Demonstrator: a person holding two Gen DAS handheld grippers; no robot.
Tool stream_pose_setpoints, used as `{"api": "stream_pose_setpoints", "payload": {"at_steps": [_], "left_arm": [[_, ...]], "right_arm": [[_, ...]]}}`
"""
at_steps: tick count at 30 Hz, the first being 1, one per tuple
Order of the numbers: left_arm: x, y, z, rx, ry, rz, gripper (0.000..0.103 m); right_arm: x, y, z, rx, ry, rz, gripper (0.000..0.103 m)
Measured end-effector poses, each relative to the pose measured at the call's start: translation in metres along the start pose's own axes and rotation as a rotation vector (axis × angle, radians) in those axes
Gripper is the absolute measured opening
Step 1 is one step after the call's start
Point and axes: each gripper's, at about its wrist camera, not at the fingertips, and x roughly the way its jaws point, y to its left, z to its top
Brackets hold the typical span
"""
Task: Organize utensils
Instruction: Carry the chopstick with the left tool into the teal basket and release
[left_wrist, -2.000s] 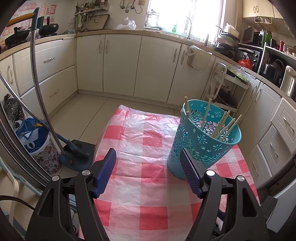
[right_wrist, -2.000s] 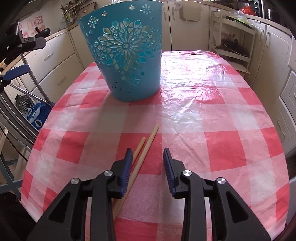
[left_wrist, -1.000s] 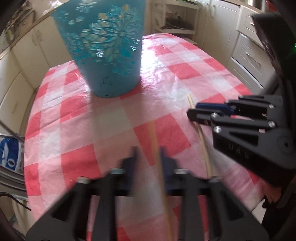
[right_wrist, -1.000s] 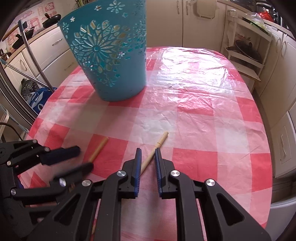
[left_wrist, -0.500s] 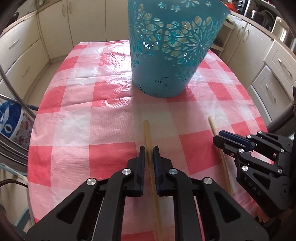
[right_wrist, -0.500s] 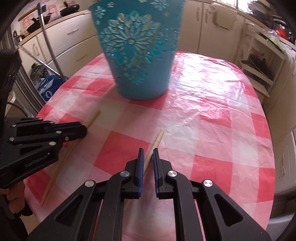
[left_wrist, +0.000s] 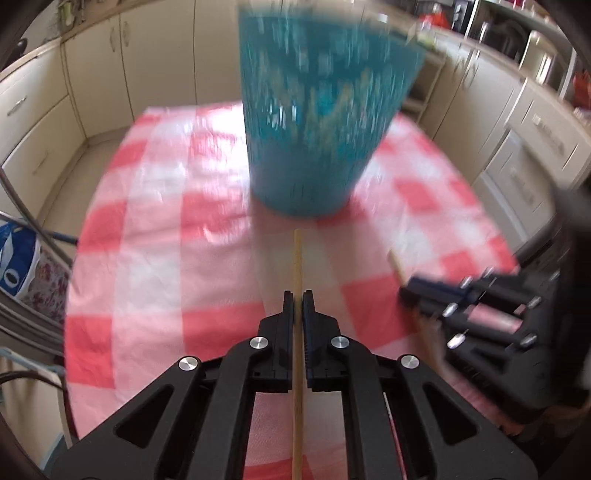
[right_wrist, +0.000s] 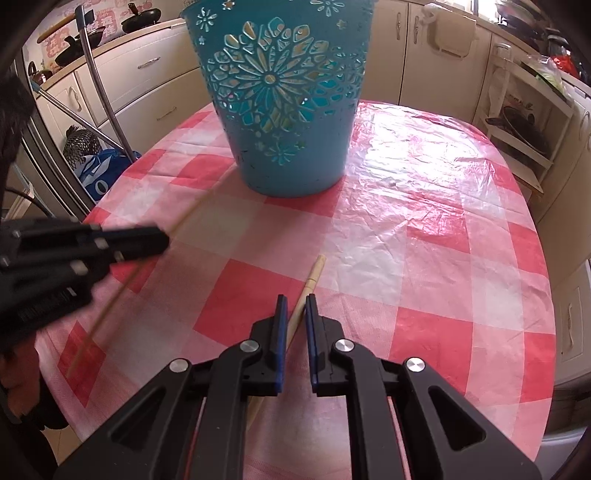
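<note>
- The left claw (left_wrist: 297, 295) is clenching a thin wooden chopstick (left_wrist: 297, 266) between its pads; the stick is running straight out ahead of the tips and back under the claw body.
- In the right wrist view that stick (right_wrist: 192, 208) is appearing to slant clear of the checked worktop (right_wrist: 424, 236), so I judge it to be lifted, though blur is making this uncertain.
- The right claw (right_wrist: 295, 306) is closing its jaws around a thicker chopstick (right_wrist: 312, 277); the stick is leaning against the left pad, and a narrow gap is showing beside the right one, so I am reading it as a light pinch.
- This stick's blunt end is poking out just ahead of the tips, and it is seeming to lie on the worktop.
- The teal basket (right_wrist: 284, 96) is standing upright ahead of both claws, near but apart, with pale sticks glimpsed through its cut-outs.
- Step in hand, as I judge it: picking the last two loose chopsticks off the worktop.
- The next move is calling for each claw to rise above the basket rim, tip its stick near upright and release it inside.
- The rim is sitting high, so lifting too low is risking knocking the basket over.
</note>
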Motion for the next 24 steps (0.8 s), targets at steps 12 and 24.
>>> {"api": "stream_pose_setpoints", "payload": {"at_steps": [12,24], "left_arm": [[-0.085,0.010,0.038,0.014,-0.318,-0.232,0.004],[-0.148,0.003,0.113,-0.062,-0.649,-0.216,0.004]], "right_arm": [[0.000,0.007,-0.002,-0.019,-0.029,-0.025,0.016],[-0.002,0.013,-0.004,-0.020,-0.038,-0.024,0.024]]}}
